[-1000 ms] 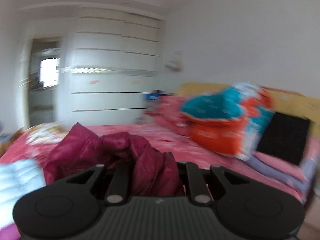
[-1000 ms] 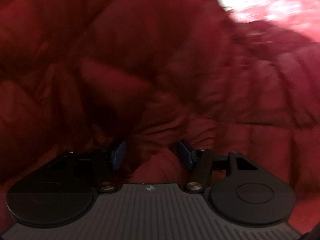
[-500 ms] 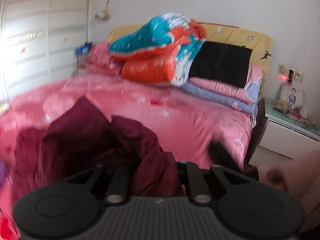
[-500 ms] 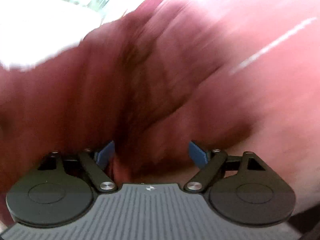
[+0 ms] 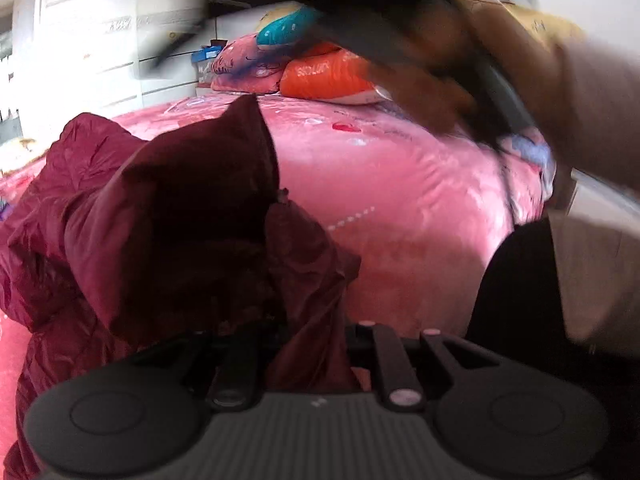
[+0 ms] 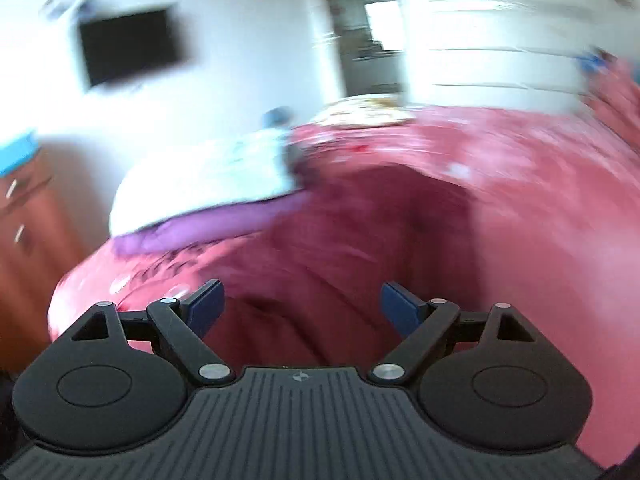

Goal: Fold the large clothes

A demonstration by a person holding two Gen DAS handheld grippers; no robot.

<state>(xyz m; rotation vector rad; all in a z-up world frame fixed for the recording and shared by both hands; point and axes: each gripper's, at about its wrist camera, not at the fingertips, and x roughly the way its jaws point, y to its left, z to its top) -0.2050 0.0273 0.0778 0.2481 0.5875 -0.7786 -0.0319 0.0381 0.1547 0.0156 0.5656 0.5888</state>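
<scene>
The dark red puffer jacket (image 5: pixel 168 216) lies heaped on the pink bed (image 5: pixel 400 184), left of frame. It looks light, soft and slippery. The left claw (image 5: pixel 308 344) pinches a fold; the right claw (image 6: pixel 302 304), its jaws just opened wide, is empty. Seams or hems should grip best.

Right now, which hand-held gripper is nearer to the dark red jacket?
Left. The left hand-held gripper is shut on the dark red jacket; the right hand-held gripper hangs open above it, apart.
</scene>
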